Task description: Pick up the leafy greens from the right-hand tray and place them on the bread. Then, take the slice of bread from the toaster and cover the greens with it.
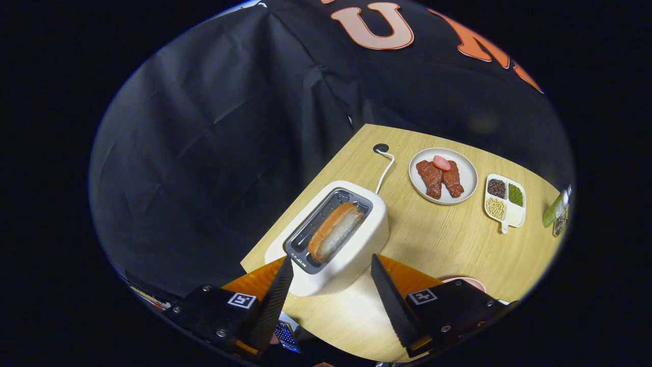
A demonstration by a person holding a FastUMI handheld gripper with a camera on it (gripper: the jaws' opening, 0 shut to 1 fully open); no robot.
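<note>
A white toaster (351,239) stands on the wooden table (438,244), just ahead of my fingers. A slice of bread (335,231) with a brown crust stands upright in its slot. My gripper (331,265) hovers above the near end of the toaster, open, with nothing between the fingers. The finger tips sit to either side of the toaster's near corner without touching it.
Beyond the toaster lies a white plate (466,171) with meat pieces and a pink slice. Right of it sits a divided dish (504,199) of beans. A green bottle (556,208) stands at the far right edge. The toaster cord (385,171) runs to a table hole. A pink rim (466,280) shows by the right finger.
</note>
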